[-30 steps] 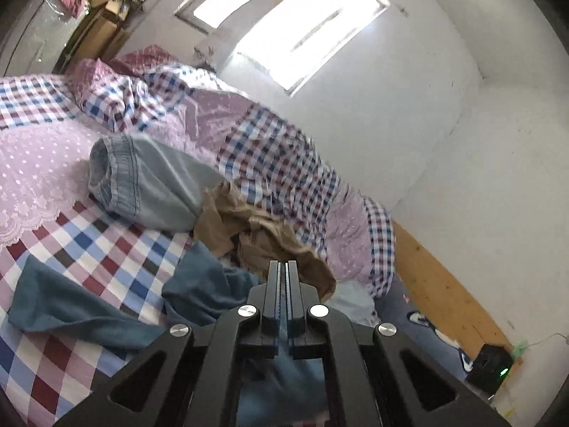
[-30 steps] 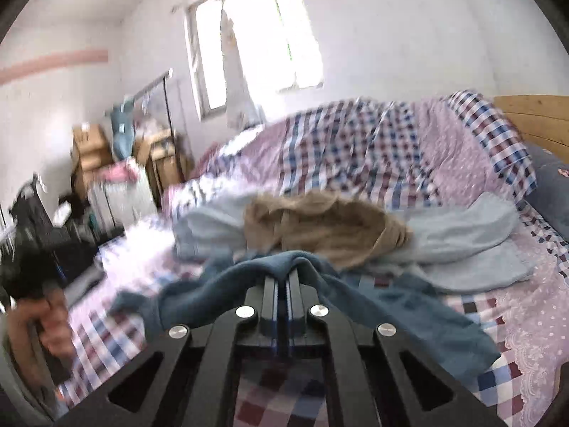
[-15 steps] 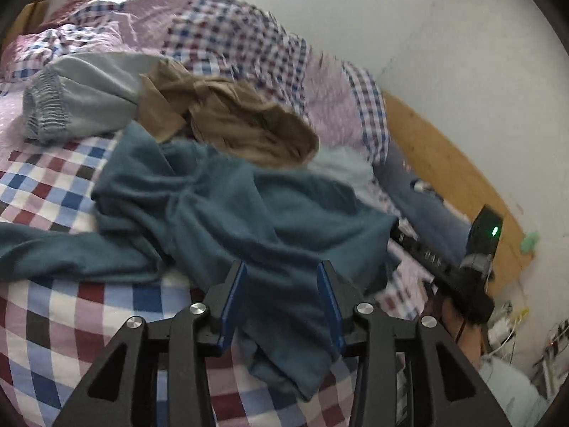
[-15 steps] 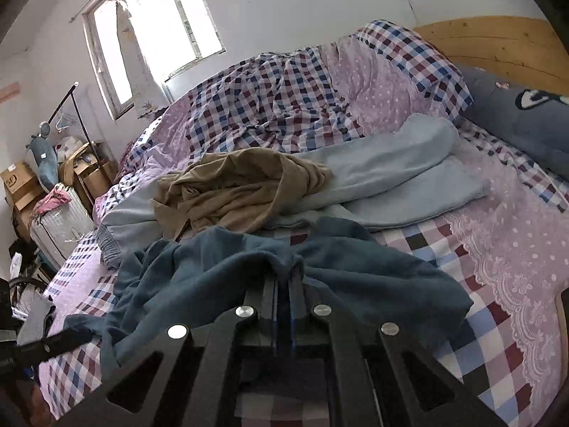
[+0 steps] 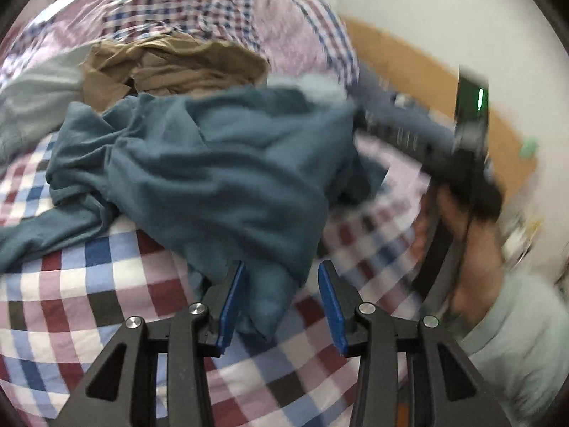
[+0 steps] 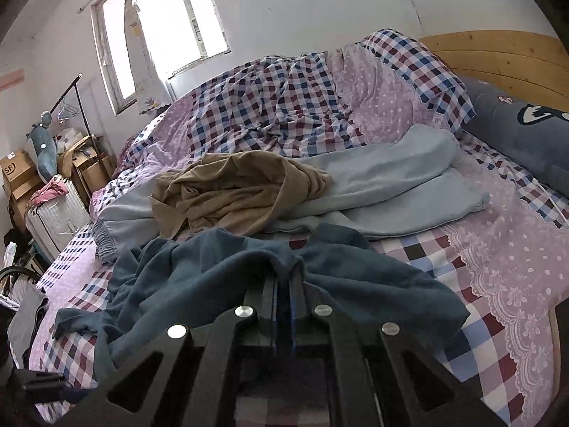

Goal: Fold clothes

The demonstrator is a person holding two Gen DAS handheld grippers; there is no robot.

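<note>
On the checked bedspread [image 6: 473,341] the right gripper [image 6: 283,281] pinched a fold of the crumpled teal garment [image 5: 220,178], while the left gripper [image 5: 281,299] stood parted, fabric lying loose between its blue pads.

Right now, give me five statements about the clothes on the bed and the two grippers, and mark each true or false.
1. The right gripper is shut on the blue garment. True.
2. The left gripper is clamped tight on the blue garment. False: its blue pads stand apart, with a fold of the garment lying loose between them.
3. The tan garment lies partly on top of the light blue trousers. True.
4. The blue garment is already folded flat. False: it lies crumpled on the checked bedsheet.
5. The tan garment is held by a gripper. False: neither gripper touches it.
</note>
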